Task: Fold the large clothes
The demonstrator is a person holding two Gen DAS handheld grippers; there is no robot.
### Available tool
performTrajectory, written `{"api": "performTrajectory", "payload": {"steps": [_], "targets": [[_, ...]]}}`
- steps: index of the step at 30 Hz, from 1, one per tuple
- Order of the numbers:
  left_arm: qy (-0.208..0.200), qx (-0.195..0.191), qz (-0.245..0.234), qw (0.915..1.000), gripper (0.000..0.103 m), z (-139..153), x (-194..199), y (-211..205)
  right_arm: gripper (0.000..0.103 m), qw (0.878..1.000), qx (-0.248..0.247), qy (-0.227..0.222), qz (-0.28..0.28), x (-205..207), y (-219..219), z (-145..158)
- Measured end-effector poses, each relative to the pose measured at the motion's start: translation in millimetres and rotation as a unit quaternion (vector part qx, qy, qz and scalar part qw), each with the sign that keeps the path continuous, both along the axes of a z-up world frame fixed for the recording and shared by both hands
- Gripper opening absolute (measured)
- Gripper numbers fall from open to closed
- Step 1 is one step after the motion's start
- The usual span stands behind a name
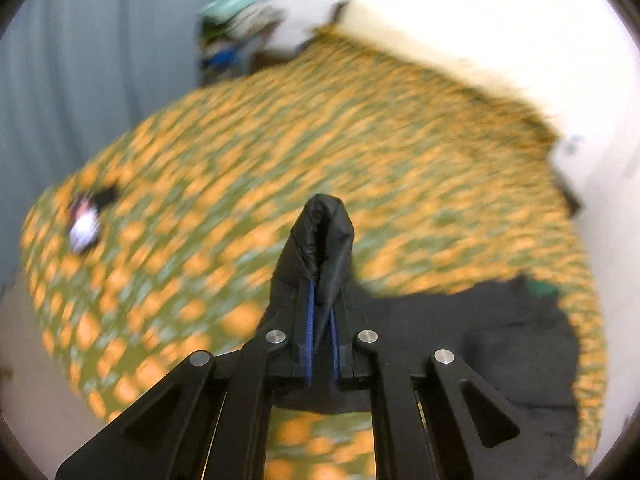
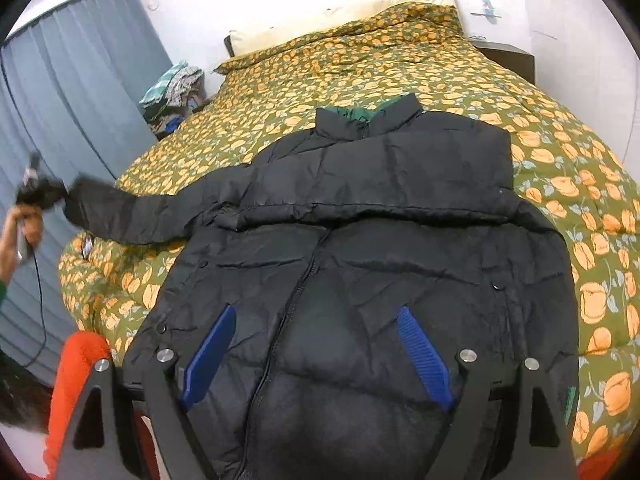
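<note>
A black puffer jacket with a green-lined collar lies front up, zipped, on the bed. Its left sleeve stretches out to the left and is lifted off the cover. My left gripper is shut on that sleeve's cuff, which sticks up past the fingertips. In the right wrist view the same left gripper shows at the far left, held by a hand. My right gripper hangs open over the jacket's lower front, its blue pads wide apart with nothing pinched between them.
The bed wears a green cover with orange flowers; a pale pillow lies at its head. A blue-grey curtain hangs on the left, with a pile of clothes beside it. A small black-and-white item lies near the bed's left edge.
</note>
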State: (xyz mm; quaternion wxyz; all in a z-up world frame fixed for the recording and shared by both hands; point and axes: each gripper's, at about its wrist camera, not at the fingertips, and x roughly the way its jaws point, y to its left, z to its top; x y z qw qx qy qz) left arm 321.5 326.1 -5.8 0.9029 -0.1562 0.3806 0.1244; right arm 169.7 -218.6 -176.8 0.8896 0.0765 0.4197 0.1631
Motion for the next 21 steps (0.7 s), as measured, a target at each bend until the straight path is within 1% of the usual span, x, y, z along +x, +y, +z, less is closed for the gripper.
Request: {"api": "performTrajectory", "payload": {"steps": [2, 3, 4, 6, 7, 9, 10, 11, 12, 15, 19, 21], "targets": [[-0.031, 0.001, -0.052, 0.9982, 0.004, 35, 13, -44, 0.085, 1.0, 0.007, 0.0, -0.007, -2, -6, -1], [-0.041, 0.003, -0.071, 0.9966, 0.003, 46, 19, -59, 0.085, 1.0, 0.011, 0.001, -0.013, -3, -9, -2], [-0.058, 0.006, -0.107, 0.9926, 0.002, 63, 26, -92, 0.085, 1.0, 0.015, 0.001, -0.018, -3, -13, -3], [-0.07, 0.003, -0.149, 0.9863, 0.002, 78, 37, -132, 0.085, 0.999, 0.022, -0.001, -0.025, -6, -19, -3], [-0.077, -0.002, -0.181, 0.9805, 0.002, 83, 44, -165, 0.085, 0.999, 0.025, -0.002, -0.029, -8, -22, -2], [-0.078, -0.002, -0.221, 0.9722, 0.001, 83, 56, -205, 0.085, 0.999, 0.03, -0.008, -0.034, -12, -27, -1], [-0.074, 0.002, -0.247, 0.9661, 0.001, 76, 64, -237, 0.085, 0.999, 0.033, -0.01, -0.038, -14, -31, -1], [-0.071, 0.002, -0.259, 0.9633, 0.001, 71, 68, -254, 0.085, 0.998, 0.035, -0.012, -0.043, -15, -34, -1], [-0.058, 0.0, -0.278, 0.9587, 0.0, 55, 77, -282, 0.085, 0.998, 0.038, -0.013, -0.047, -16, -38, -1], [-0.019, -0.005, -0.311, 0.9503, 0.0, 10, 90, -343, 0.085, 0.996, 0.046, -0.013, -0.07, -20, -54, -3], [0.028, -0.001, -0.336, 0.9413, 0.0, -53, 99, -398, 0.085, 0.994, 0.056, -0.012, -0.098, -27, -78, -4], [0.047, -0.01, -0.342, 0.9387, 0.001, -76, 98, -410, 0.085, 0.992, 0.054, -0.013, -0.11, -28, -89, -3]]}}
